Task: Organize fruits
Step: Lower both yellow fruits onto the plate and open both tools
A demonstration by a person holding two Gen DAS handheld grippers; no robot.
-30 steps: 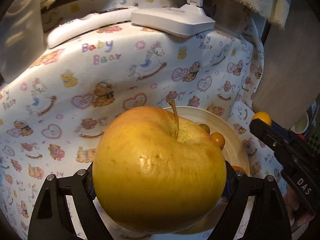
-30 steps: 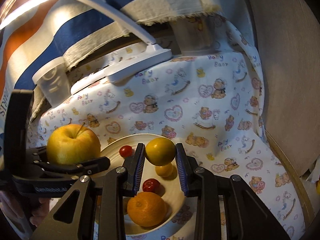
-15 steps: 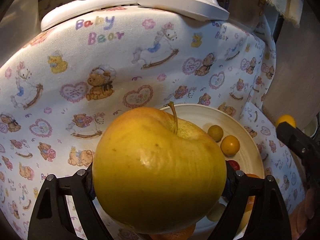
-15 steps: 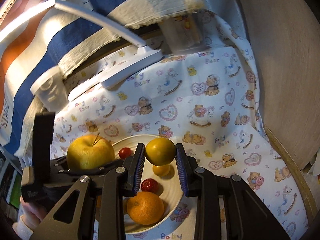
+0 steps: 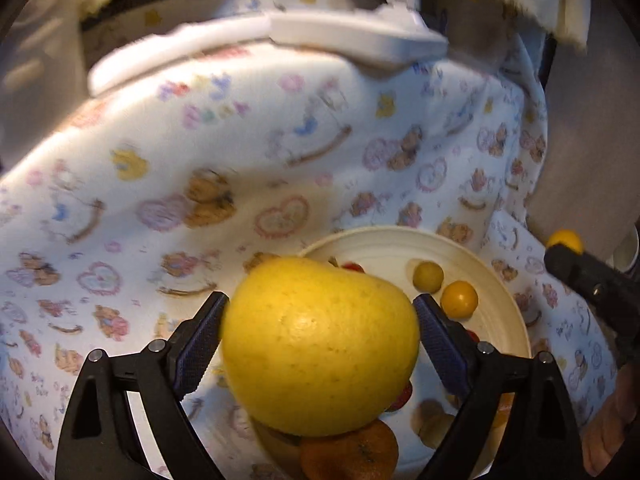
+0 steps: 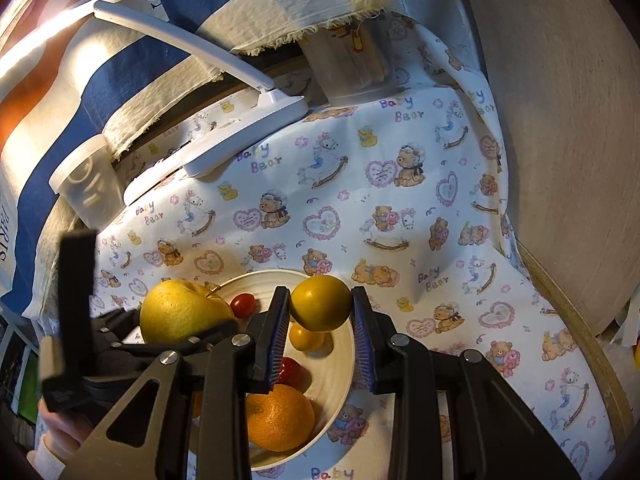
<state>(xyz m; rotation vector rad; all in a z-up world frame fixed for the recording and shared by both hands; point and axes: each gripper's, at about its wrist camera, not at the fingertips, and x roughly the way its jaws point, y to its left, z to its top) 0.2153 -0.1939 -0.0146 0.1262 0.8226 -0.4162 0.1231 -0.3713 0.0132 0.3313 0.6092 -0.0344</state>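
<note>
A big yellow apple (image 5: 320,344) sits between the fingers of my left gripper (image 5: 320,308), over the left rim of the cream plate (image 5: 500,280). The jaws are opening, and the blue pads (image 5: 200,344) stand at the apple's sides without pressing. In the right wrist view the apple (image 6: 180,312) lies at the plate's left edge. My right gripper (image 6: 320,304) is shut on a small yellow-orange fruit (image 6: 320,308) above the plate (image 6: 340,380). On the plate lie an orange (image 6: 278,416), a small yellow fruit (image 6: 306,338) and two cherry tomatoes (image 6: 244,305).
A white desk lamp (image 6: 248,136) and a clear plastic cup (image 6: 88,184) stand at the back of the bear-print cloth (image 6: 400,200). A round wooden board (image 6: 560,120) rises on the right. A person's hand (image 6: 52,436) holds the left gripper.
The left jaws have widened, and the apple has slid forward and down towards the plate and rolled, so its stem is now hidden in the left wrist view. The right gripper still holds its fruit.
</note>
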